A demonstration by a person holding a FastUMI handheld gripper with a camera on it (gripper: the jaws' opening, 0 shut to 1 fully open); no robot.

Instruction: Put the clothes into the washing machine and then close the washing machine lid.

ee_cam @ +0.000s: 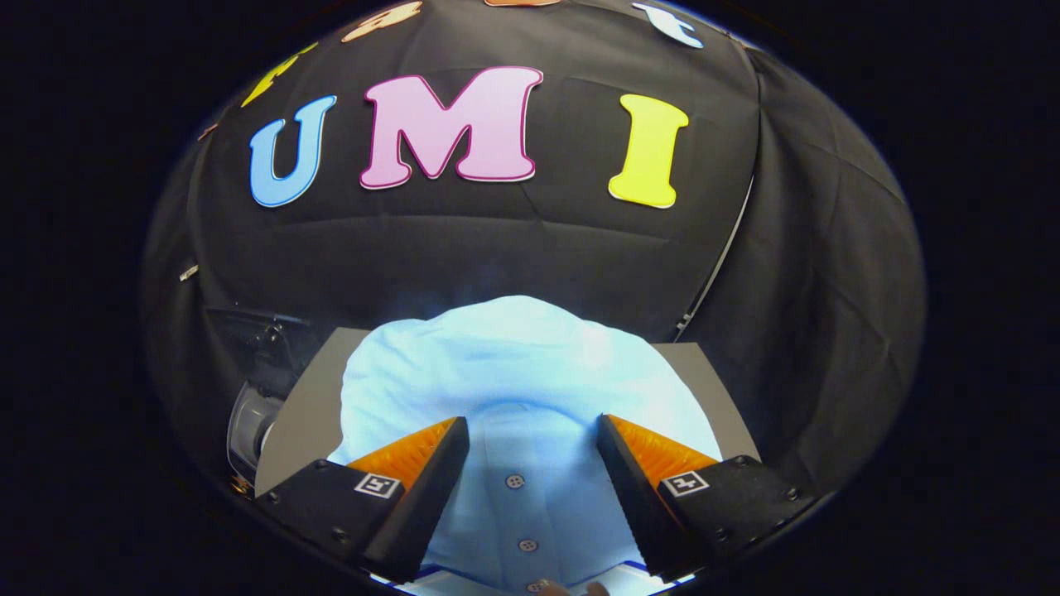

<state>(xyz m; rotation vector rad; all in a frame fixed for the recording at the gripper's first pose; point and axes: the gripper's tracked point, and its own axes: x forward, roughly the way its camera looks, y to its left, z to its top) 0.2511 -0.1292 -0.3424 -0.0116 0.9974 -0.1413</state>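
Tongs: wide open, holding nothing, over the shirt.
Fingers: one on each side of the button row, not pressing it.
Shirt: light blue, in a heap on the bench, between the fingers and on past them to 12 o'clock.
Buttons: in a line between the fingers.
Bench: grey, under the shirt.
Washer: at 10 o'clock, beside the bench, partly dark.

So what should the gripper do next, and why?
Probably close the fingers on the shirt. The gripper is open, the light blue shirt with its buttons lies between the fingers on the grey table, and it isn't pinched yet.
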